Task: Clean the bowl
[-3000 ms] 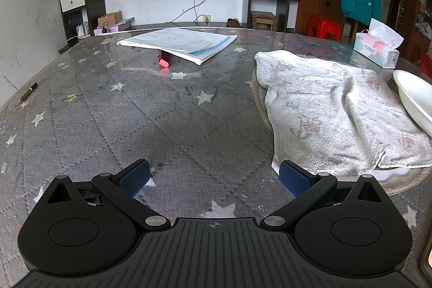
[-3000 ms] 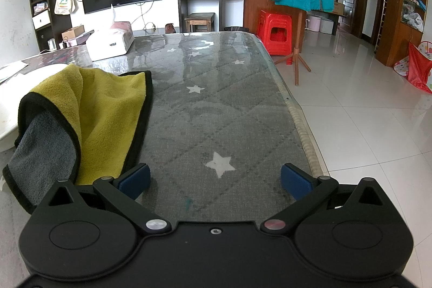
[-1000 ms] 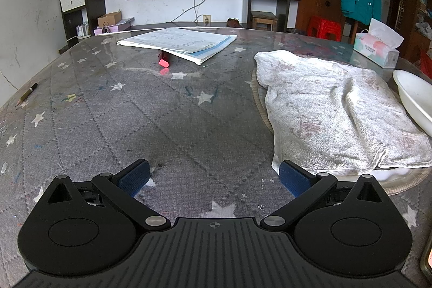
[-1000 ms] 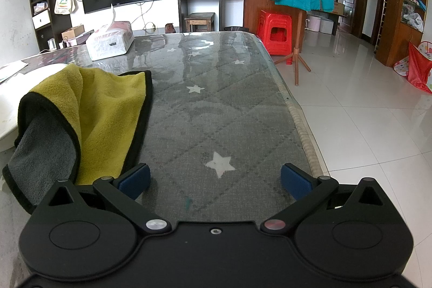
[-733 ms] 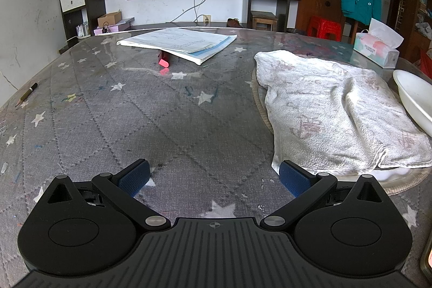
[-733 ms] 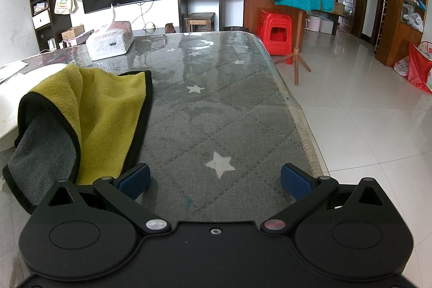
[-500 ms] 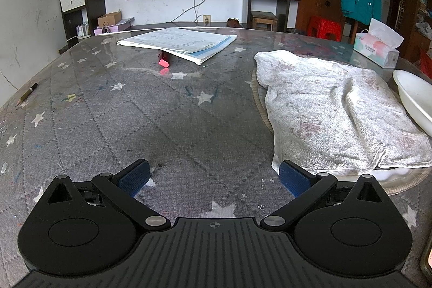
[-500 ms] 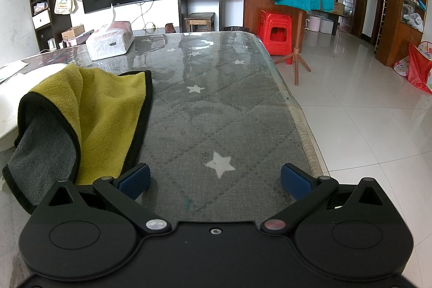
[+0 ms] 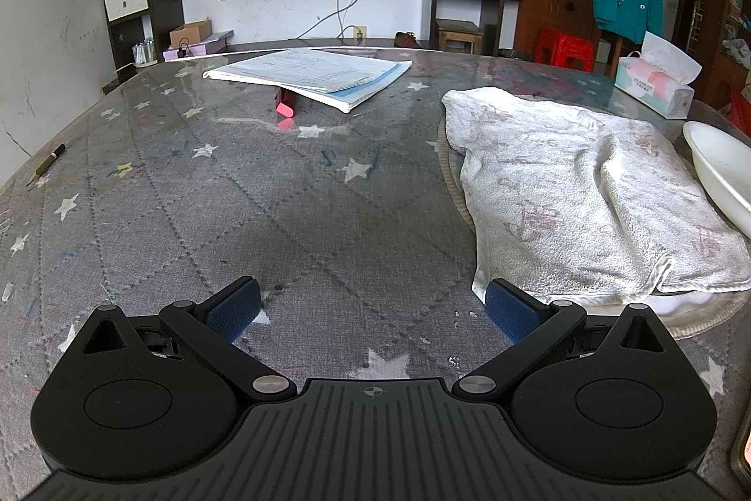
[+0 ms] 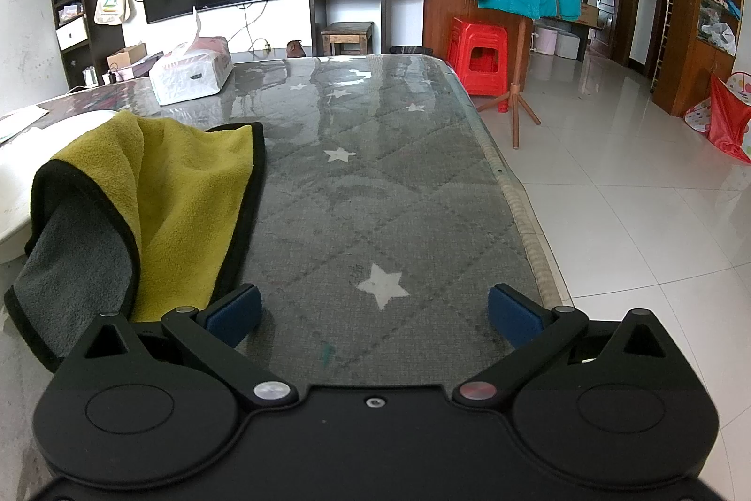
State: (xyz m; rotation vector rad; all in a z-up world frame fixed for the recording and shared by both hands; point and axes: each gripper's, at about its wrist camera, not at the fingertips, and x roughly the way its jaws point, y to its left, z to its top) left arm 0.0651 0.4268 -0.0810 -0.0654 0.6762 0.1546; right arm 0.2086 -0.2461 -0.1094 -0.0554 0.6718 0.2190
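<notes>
A white bowl (image 9: 720, 172) is seen at the right edge of the left wrist view, resting on the worktop (image 9: 263, 210) just beside a white towel (image 9: 572, 191); only part of its rim and inner wall is shown, plain and glossy, and its contents cannot be told. In the right wrist view the same bowl (image 10: 11, 191) is found at the far left, partly draped by a yellow and grey cloth (image 10: 164, 191) edged in black, which spills over its rim onto the worktop (image 10: 375, 181). A tissue box (image 9: 655, 90), with a tissue pulled up from its slot, is placed near the far edge behind the towel. The left tongs (image 9: 373, 308) are held wide open above the star-patterned surface, with nothing between the blue pads. The right tongs (image 10: 375, 311) are likewise spread wide and hold nothing, the left pad just beside the cloth's hem.
</notes>
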